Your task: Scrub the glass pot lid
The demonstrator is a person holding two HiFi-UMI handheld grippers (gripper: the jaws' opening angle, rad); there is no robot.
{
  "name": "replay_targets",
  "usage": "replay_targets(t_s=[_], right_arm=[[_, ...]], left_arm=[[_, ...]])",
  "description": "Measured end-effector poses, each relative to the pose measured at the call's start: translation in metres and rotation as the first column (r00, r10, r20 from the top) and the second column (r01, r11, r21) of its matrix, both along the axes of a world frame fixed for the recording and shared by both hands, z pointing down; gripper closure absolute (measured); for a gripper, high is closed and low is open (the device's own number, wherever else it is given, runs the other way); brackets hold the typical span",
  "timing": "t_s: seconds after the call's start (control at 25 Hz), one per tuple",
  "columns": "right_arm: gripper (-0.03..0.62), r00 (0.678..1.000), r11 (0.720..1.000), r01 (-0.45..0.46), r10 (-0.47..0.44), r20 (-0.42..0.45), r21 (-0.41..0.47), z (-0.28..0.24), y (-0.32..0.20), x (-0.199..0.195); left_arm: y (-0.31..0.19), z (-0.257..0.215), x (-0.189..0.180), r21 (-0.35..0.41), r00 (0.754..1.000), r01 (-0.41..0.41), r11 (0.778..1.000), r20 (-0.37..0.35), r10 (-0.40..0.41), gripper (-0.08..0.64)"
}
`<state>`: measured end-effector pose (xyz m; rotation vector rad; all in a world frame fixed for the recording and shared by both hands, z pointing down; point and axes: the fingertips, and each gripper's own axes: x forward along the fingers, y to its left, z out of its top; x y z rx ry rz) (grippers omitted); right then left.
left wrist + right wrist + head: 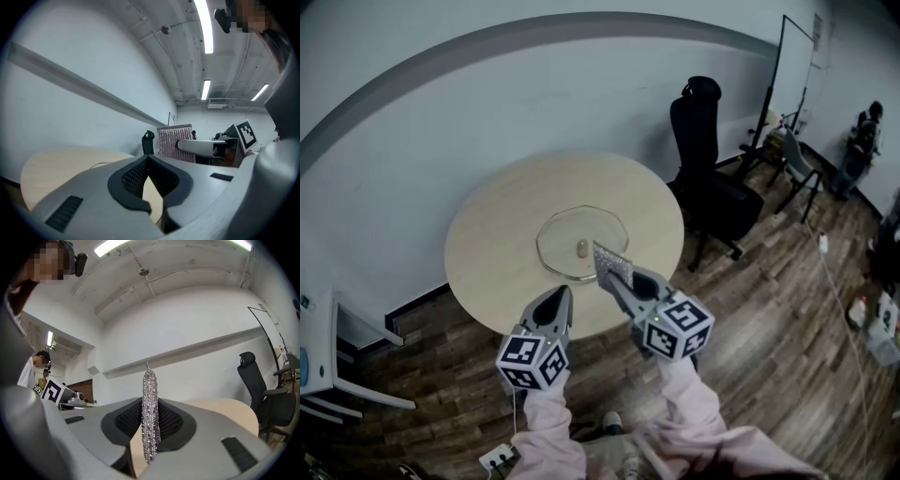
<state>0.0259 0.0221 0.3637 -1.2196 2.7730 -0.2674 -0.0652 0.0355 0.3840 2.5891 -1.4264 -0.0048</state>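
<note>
Head view: glass lid (581, 242) lies flat mid-surface (487, 234), just ahead of right tool (617, 281), which pinches a silvery scrub pad (611, 261); left tool (555, 298) pressed together, empty, slightly farther back.

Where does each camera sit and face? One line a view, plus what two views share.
Head view: on the person's head, steeply down; table, glass pot lid, left gripper, right gripper, sleeves.
Left gripper view: on that gripper, level over table; jaws shut, empty.
Right gripper view: on that gripper, level toward wall; jaws clamp silver scrubber.
Shared: all three show the black chair.
</note>
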Motion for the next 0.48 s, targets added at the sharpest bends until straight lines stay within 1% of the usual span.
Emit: replay_targets(t_s=[0.32, 0.48], right_arm=[[0.518, 1.000, 1.000, 0.001, -0.001, 0.009, -0.016, 0.008, -0.009, -0.013], [0.518, 1.000, 1.000, 0.003, -0.003, 0.002, -0.019, 0.009, -0.016, -0.017]], left_arm=[[-0.011, 0.006, -0.013, 0.006, 1.000, 0.000, 1.000, -0.015, 0.000, 0.563], [-0.019, 0.005, -0.018, 0.003, 0.999, -0.002, 1.000, -0.039, 0.002, 0.563]])
